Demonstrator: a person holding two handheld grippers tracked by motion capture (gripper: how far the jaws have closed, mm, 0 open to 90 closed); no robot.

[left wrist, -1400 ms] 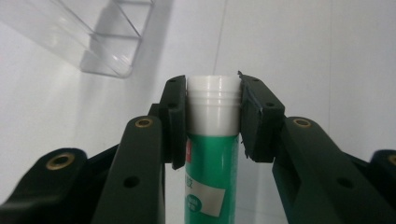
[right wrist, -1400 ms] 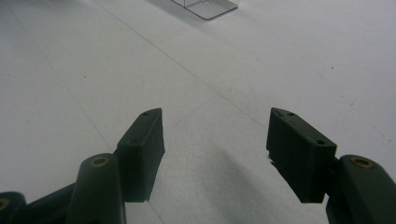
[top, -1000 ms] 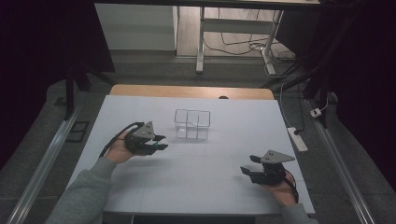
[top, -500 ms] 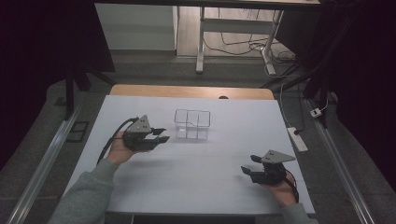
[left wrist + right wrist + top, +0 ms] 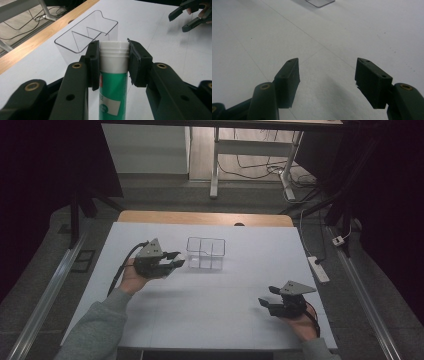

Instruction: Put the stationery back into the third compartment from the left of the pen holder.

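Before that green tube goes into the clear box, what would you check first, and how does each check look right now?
1. Grip on the green tube: the left gripper clamps its white cap on both sides: ok.
2. Clear box upright, top open: ok.
3. Compartments free of other items: ok, as far as the left gripper view shows.
4. Tube already over the box: not ok, the box sits ahead of it.
5. Right gripper clear of the path, open and holding nothing: ok.
6. Cap screwed tight: cannot tell.
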